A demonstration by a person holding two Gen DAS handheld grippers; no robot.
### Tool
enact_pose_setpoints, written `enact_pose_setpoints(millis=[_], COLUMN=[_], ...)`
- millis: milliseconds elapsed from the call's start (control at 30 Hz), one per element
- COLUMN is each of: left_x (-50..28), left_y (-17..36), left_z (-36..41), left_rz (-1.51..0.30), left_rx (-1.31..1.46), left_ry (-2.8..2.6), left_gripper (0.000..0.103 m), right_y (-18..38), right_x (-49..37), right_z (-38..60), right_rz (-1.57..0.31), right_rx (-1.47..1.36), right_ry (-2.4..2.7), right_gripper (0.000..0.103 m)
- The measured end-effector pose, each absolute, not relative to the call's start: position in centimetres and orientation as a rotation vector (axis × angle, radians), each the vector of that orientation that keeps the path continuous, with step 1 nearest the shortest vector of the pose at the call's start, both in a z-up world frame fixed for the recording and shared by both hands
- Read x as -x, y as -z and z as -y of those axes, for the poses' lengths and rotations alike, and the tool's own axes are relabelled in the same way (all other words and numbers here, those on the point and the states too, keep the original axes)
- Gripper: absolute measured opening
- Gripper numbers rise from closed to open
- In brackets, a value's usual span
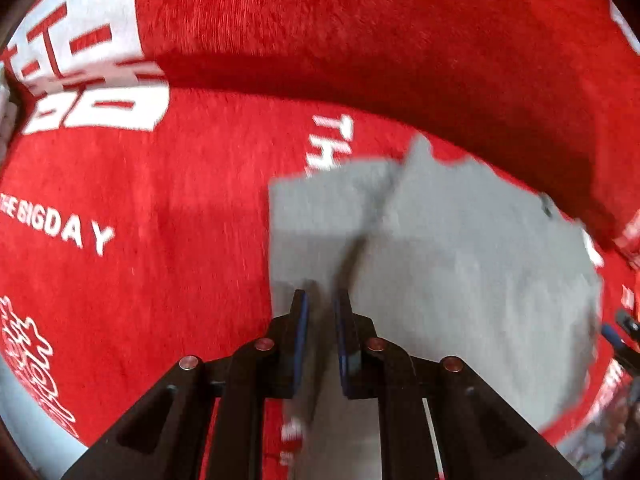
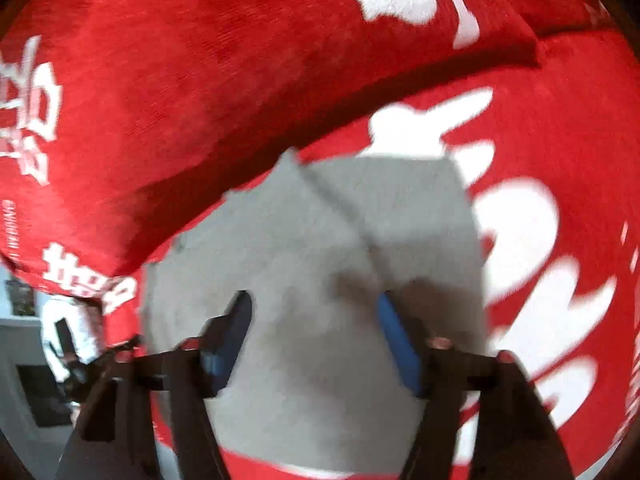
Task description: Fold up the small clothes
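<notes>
Here a small grey garment (image 1: 460, 248) lies spread on a red plush blanket (image 1: 160, 208) printed with white lettering, filling the lower right of the left wrist view and the middle of the right wrist view (image 2: 320, 248). A diagonal crease runs across it where one flap overlaps the rest. The left tongs (image 1: 322, 304) sit at the lower centre of their frame, jaws narrow with a fold of the grey cloth caught between the blue pads. The right tongs (image 2: 316, 312) stand wide over the garment, blue pads well apart, gripping nothing. A red pillow (image 2: 200, 80) crosses the upper part of the right wrist view.
</notes>
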State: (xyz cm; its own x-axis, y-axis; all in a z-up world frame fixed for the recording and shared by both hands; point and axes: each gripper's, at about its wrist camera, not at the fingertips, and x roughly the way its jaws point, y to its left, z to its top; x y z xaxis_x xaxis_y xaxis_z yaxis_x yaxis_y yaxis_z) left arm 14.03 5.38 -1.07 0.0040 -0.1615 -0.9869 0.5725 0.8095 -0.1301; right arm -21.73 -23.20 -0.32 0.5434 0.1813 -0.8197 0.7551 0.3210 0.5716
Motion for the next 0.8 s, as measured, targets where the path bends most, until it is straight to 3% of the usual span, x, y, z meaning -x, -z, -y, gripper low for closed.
enact_pose_setpoints(millis=[33, 67, 100, 133, 367, 433, 500, 533, 567, 600, 667, 700, 733, 767, 800], left_x=[-13.3, -12.8, -12.2, -11.6, -9.9, -9.4, -8.8, -8.5, -8.4, -8.3, -8.0, -8.1, -8.1, -8.2, -8.1], left_y=[0.6, 0.3, 0.1, -0.2, 1.2, 2.1, 2.9, 3.4, 3.9, 4.2, 4.1, 4.0, 4.0, 3.8, 3.3], left_z=[-6.3, -7.0, -7.7, -8.4, -10.9, -11.1, -11.3, -11.5, -11.6, -11.5, -11.5, -11.4, -11.3, -11.3, -11.2], left_rz=[-1.462, -1.463, -1.468, -1.461, -1.521, -1.549, -1.581, -1.613, -1.641, -1.669, -1.661, -1.665, -1.675, -1.674, -1.668], left_rx=[-0.347, -0.350, -0.355, -0.364, -0.392, -0.400, -0.411, -0.402, -0.381, -0.354, -0.329, -0.319, -0.297, -0.281, -0.269], left_ry=[0.620, 0.640, 0.656, 0.658, 0.753, 0.795, 0.816, 0.819, 0.824, 0.832, 0.837, 0.849, 0.861, 0.869, 0.890], left_gripper=[0.015, 0.035, 0.090, 0.103, 0.101, 0.096, 0.069, 0.062, 0.040, 0.030, 0.025, 0.016, 0.016, 0.016, 0.015], right_y=[0.2, 0.4, 0.7, 1.2, 5.3, 6.6, 7.6, 7.9, 8.4, 8.5, 8.6, 8.6, 8.5, 8.2, 7.7], right_x=[21.8, 21.9, 21.7, 21.5, 20.3, 20.0, 19.8, 19.9, 19.9, 20.4, 20.8, 20.7, 20.4, 20.0, 19.3], right_z=[22.0, 20.0, 18.1, 15.7, 4.6, 3.1, 2.3, 2.0, 1.9, 2.3, 2.9, 3.3, 3.7, 4.0, 4.4], right_rz=[-0.951, -0.940, -0.939, -0.944, -0.924, -0.878, -0.845, -0.827, -0.785, -0.750, -0.680, -0.648, -0.638, -0.655, -0.698], right_rx=[-1.249, -1.296, -1.333, -1.374, -1.635, -1.704, -1.738, -1.752, -1.789, -1.820, -1.870, -1.886, -1.879, -1.861, -1.821], right_ry=[0.439, 0.401, 0.369, 0.333, 0.272, 0.284, 0.313, 0.319, 0.323, 0.328, 0.338, 0.338, 0.343, 0.345, 0.346], right_gripper=[0.071, 0.071, 0.071, 0.071, 0.071, 0.071, 0.071, 0.071, 0.071, 0.071, 0.071, 0.068, 0.059, 0.024, 0.008])
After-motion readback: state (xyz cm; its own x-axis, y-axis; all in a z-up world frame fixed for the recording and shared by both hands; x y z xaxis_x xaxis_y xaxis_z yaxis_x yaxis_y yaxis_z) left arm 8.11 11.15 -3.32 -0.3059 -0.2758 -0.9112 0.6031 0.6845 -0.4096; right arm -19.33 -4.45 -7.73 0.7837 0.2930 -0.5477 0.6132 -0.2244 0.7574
